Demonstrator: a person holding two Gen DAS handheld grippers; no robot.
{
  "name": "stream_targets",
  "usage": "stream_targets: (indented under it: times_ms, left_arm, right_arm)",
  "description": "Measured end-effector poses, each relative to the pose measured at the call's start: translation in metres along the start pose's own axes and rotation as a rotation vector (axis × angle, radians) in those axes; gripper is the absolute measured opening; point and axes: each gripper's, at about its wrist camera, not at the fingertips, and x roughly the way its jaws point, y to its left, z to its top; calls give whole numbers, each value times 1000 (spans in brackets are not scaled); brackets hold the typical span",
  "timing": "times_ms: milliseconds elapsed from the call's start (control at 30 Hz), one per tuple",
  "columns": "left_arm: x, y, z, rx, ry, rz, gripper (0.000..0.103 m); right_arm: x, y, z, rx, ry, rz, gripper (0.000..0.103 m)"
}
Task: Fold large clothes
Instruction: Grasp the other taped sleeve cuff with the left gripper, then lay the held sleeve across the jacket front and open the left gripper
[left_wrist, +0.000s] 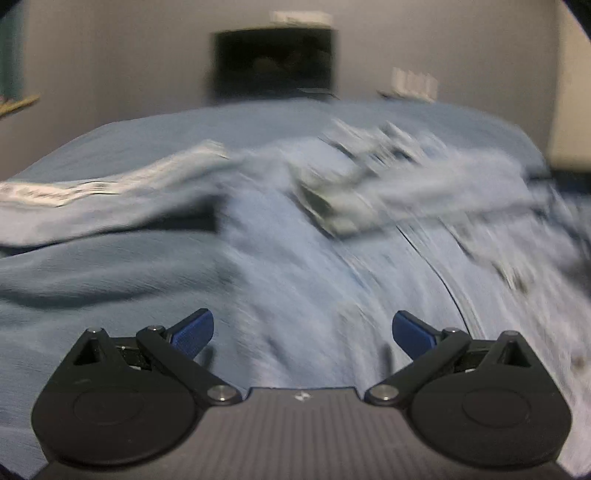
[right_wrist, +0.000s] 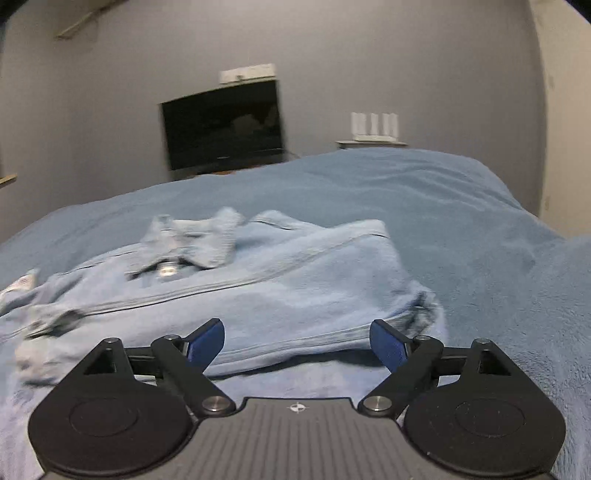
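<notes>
A pair of light blue jeans (right_wrist: 280, 280) lies rumpled on a bed covered by a blue blanket (right_wrist: 461, 206). In the right wrist view the waistband with a metal button (right_wrist: 168, 268) is at centre left and a frayed leg end (right_wrist: 424, 306) is at the right. My right gripper (right_wrist: 297, 341) is open and empty, just above the near edge of the jeans. In the left wrist view the jeans (left_wrist: 295, 266) fill the frame, blurred by motion, with a white inner label strip (left_wrist: 110, 184) at the left. My left gripper (left_wrist: 303, 332) is open and empty over the denim.
A dark TV screen (right_wrist: 221, 125) stands against the grey wall behind the bed. A small shelf with white objects (right_wrist: 375, 129) is to its right. The blanket (left_wrist: 166, 125) spreads on all sides of the jeans.
</notes>
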Motion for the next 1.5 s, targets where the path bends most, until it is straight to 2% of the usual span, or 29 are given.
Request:
stream_targets:
  times_ms: [100, 167, 200, 300, 367, 433, 500, 600, 700, 767, 833, 867, 900, 933, 1033, 1167, 1267, 1500]
  left_arm:
    - [-16, 48, 27, -154, -42, 65, 103]
    - [-18, 84, 44, -211, -45, 115, 103]
    - [-18, 99, 51, -216, -47, 150, 103]
    - [-11, 153, 69, -200, -80, 341, 103]
    - [-1, 185, 73, -212, -76, 412, 103]
    - [10, 216, 74, -280, -61, 434, 102]
    - [19, 239, 71, -375, -79, 418, 100]
    - [31, 272, 65, -530, -104, 428, 88]
    - [34, 287, 65, -563, -169, 431, 82]
    - [41, 293, 69, -551, -193, 466, 76]
    - [48, 299, 73, -542, -209, 490, 66]
    - [51, 301, 74, -540, -221, 508, 47]
    - [52, 305, 75, -547, -218, 525, 23]
    - [54, 308, 74, -565, -216, 521, 13]
    - [45, 304, 72, -582, -284, 480, 5]
    - [25, 275, 80, -450, -338, 447, 1]
    - [14, 240, 93, -356, -338, 405, 0]
    - [1, 135, 155, -176, -414, 231, 0]
  right_arm:
    - [-33, 13, 4, -16, -25, 58, 92]
    - [-53, 18, 2, 1, -25, 106, 94]
    - [-62, 20, -2, 15, -16, 132, 95]
    - [-88, 23, -18, 33, 40, 196, 95]
    - [-95, 27, -27, 18, 65, 216, 95]
    - [-99, 33, -34, -3, 87, 220, 95]
    - [-99, 40, -38, -12, 101, 220, 95]
    - [-91, 47, -42, -3, 119, 218, 95]
    - [-81, 51, -46, 0, 150, 221, 94]
    - [-74, 54, -49, -11, 168, 223, 93]
    - [-70, 58, -51, -25, 181, 228, 93]
    - [-68, 60, -52, -33, 186, 228, 93]
    - [-66, 62, -53, -43, 192, 229, 93]
    - [-65, 63, -54, -50, 196, 229, 92]
    - [-65, 66, -55, -66, 198, 237, 92]
    - [-67, 69, -52, -67, 194, 244, 91]
    - [-70, 67, -47, -49, 176, 254, 91]
    - [-83, 47, -41, -27, 91, 240, 91]
